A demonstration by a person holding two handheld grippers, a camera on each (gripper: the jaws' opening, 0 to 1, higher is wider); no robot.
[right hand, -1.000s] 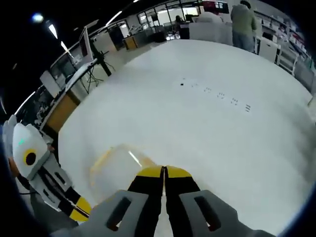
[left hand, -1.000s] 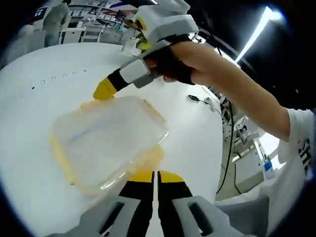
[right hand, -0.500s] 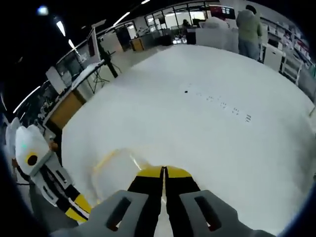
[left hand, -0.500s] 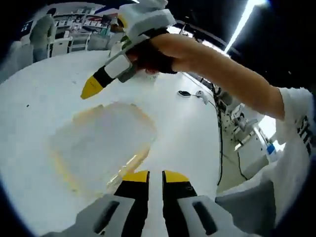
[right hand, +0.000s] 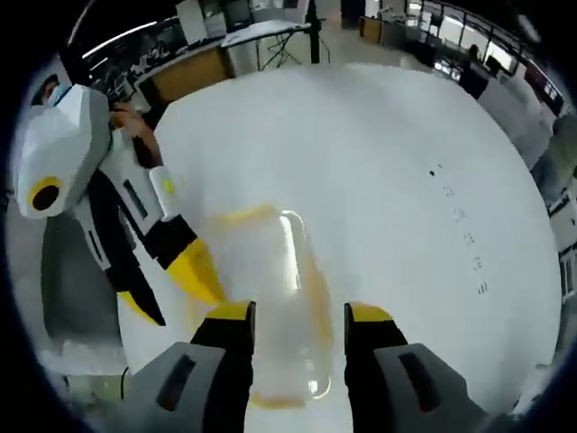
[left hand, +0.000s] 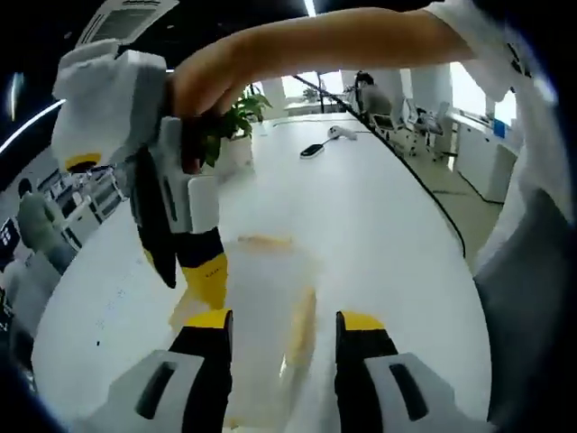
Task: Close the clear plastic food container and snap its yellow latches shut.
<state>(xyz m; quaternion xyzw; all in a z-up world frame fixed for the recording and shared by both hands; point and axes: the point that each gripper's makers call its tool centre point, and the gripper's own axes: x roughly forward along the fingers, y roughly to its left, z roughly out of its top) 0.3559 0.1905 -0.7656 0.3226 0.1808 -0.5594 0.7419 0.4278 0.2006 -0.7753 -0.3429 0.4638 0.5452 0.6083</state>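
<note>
Now both grippers hang over the white table, jaws apart, nothing held. Clear container w/ yellow latches lies flat on the table, lid on, seen betw. the right gripper jaws. Left gripper view: container betw. its spread jaws too; right gripper, held in a hand, tip just beside the container's edge.

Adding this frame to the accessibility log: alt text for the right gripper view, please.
The right gripper hangs with its jaws open over a clear plastic food container with yellow latches on a white table. The left gripper, held in a hand, points its yellow tips at the container from the left.
</note>
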